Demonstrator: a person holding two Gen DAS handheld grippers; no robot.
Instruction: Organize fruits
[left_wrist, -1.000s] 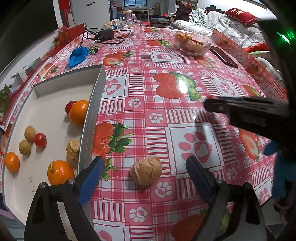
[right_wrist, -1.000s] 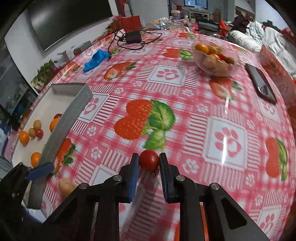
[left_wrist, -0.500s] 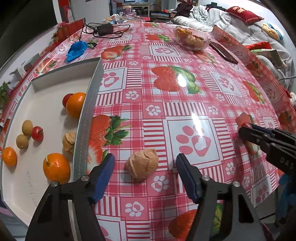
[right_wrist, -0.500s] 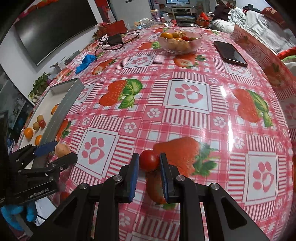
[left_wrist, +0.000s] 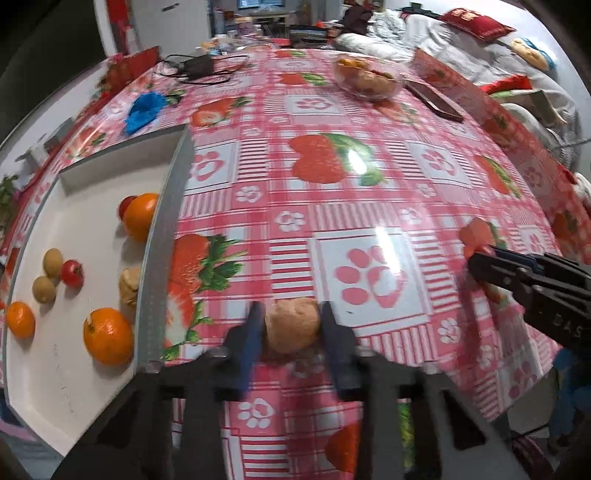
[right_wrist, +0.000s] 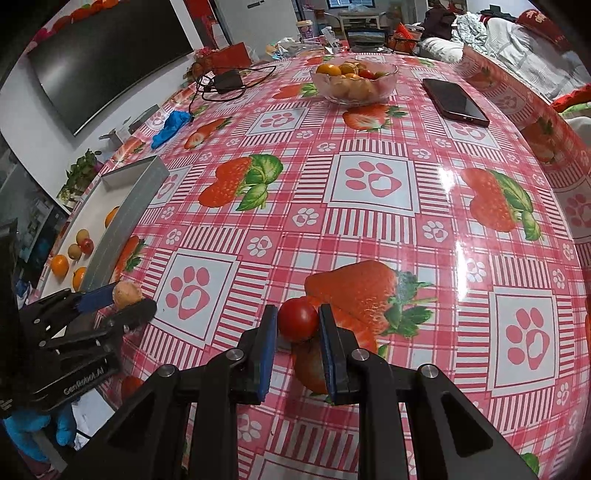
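Note:
My left gripper (left_wrist: 291, 317) is closing its jaws, and both blue pads touch a tan wrinkled fruit (left_wrist: 291, 328) on the strawberry tablecloth, just right of the tray. The right wrist view also shows that gripper (right_wrist: 127, 300) with the tan fruit (right_wrist: 126, 293) at far left. My right gripper (right_wrist: 297, 318) is shut on a small red tomato (right_wrist: 298, 319), held just above the cloth near the table's front edge. A white tray with a grey rim (left_wrist: 162, 240) holds oranges (left_wrist: 108, 336), a tomato (left_wrist: 72, 273), small brown fruits (left_wrist: 53, 262) and another tan fruit (left_wrist: 129, 290).
A glass bowl of fruit (right_wrist: 354, 83) stands at the far side, with a phone (right_wrist: 454, 99) to its right. A blue glove (right_wrist: 171, 127) and a charger with cable (right_wrist: 225, 83) lie at the far left. A blue-gloved hand (right_wrist: 37, 424) holds the left gripper.
The left jaws went from wide open to closed around the tan fruit. The right gripper carried the tomato toward the table's near right edge, then held still.

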